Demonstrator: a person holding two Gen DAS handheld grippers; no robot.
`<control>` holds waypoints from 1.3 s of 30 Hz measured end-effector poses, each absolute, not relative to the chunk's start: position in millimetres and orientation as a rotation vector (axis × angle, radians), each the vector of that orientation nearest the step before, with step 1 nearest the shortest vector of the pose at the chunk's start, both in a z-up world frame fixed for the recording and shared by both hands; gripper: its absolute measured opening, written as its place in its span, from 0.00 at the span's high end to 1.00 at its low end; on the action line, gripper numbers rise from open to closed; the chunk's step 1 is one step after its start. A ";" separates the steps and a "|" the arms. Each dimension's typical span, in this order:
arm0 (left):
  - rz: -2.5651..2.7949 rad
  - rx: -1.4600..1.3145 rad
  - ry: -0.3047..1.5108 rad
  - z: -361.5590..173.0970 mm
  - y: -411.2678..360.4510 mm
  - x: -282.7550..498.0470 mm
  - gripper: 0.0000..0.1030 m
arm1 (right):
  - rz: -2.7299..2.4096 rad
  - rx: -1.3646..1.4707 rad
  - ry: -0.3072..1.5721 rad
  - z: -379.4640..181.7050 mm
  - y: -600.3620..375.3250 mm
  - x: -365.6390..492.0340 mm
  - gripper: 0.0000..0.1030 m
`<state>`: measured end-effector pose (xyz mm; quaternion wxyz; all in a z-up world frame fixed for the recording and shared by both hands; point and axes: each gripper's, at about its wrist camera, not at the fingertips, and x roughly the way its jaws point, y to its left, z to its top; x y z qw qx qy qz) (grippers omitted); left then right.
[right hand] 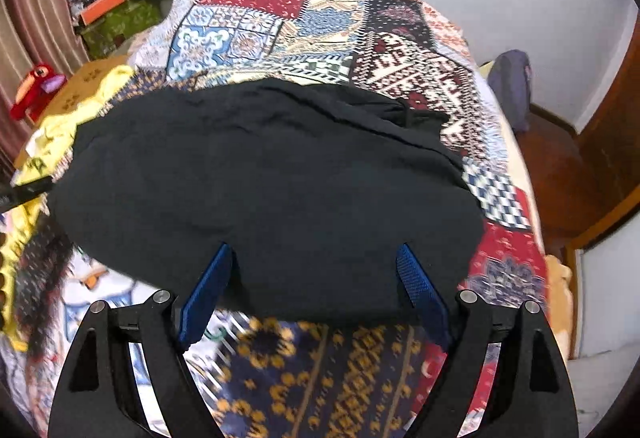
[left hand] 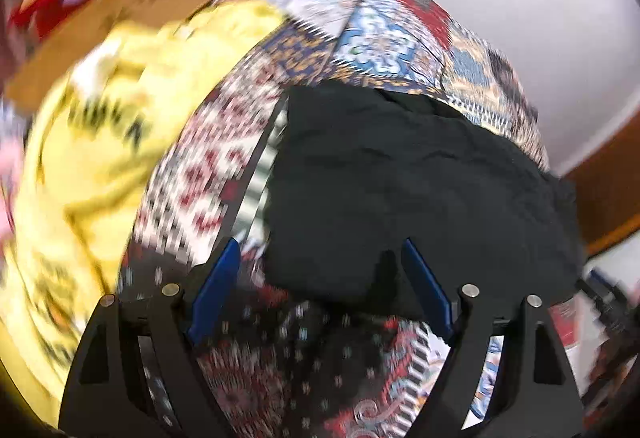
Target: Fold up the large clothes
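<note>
A black garment (right hand: 260,189) lies spread flat on a bed with a patchwork cover (right hand: 256,21). It also shows in the left wrist view (left hand: 400,189), at the middle right. My left gripper (left hand: 320,250) is open and empty, its blue pads over the garment's near left edge. My right gripper (right hand: 314,258) is open and empty, its blue pads just above the garment's near edge. A yellow printed garment (left hand: 120,117) lies crumpled to the left of the black one; a part of it shows in the right wrist view (right hand: 60,133).
A cardboard box (left hand: 100,21) stands beyond the yellow garment. A red plush toy (right hand: 36,89) and a stack of boxes (right hand: 116,13) are at the left by a curtain. A grey-purple bag (right hand: 512,85) leans at the bed's right side. White wall behind, wooden door frame right.
</note>
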<state>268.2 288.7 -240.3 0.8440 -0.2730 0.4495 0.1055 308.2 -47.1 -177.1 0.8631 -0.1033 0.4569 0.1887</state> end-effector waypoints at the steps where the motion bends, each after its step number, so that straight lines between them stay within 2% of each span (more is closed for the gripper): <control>1: 0.201 -0.649 0.945 -244.0 294.2 259.5 0.20 | 0.383 -0.240 0.945 -175.7 -46.9 304.0 0.20; 7: 0.002 -1.064 0.928 -274.5 296.9 239.0 0.20 | 0.393 -0.274 0.885 -159.1 -41.8 287.2 0.20; 13: -0.054 -1.109 0.954 -292.9 277.6 262.0 0.20 | 0.443 -0.206 0.861 -146.9 -32.3 281.1 0.20; 18: -0.037 -1.159 0.902 -303.7 284.2 286.2 0.17 | 0.454 -0.196 0.869 -152.5 -23.4 284.4 0.20; 23: -0.039 -1.331 0.819 -330.7 287.4 301.2 0.15 | 0.442 -0.206 0.893 -160.5 -17.1 288.3 0.20; 28: 0.036 -1.337 0.775 -324.7 284.1 310.2 0.15 | 0.435 -0.216 0.908 -163.3 -13.0 294.2 0.20; 30: 0.102 -1.337 0.754 -318.9 283.3 312.2 0.22 | 0.438 -0.214 0.913 -162.5 -12.1 294.9 0.20; 32: 0.190 -1.339 0.717 -308.5 282.2 307.9 0.38 | 0.440 -0.213 0.915 -160.4 -11.2 295.6 0.20; 33: 0.217 -1.317 0.709 -301.7 281.3 308.2 0.43 | 0.440 -0.213 0.914 -158.9 -9.8 295.4 0.20; 35: 0.258 -1.191 0.708 -278.0 274.0 312.9 0.58 | 0.442 -0.208 0.913 -155.7 -7.7 295.0 0.20; 37: 0.266 -1.066 0.711 -254.0 264.4 316.1 0.68 | 0.446 -0.207 0.909 -151.7 -5.0 293.9 0.20; 39: 0.251 -0.972 0.701 -229.4 257.9 317.0 0.73 | 0.450 -0.214 0.902 -147.9 -0.5 293.1 0.20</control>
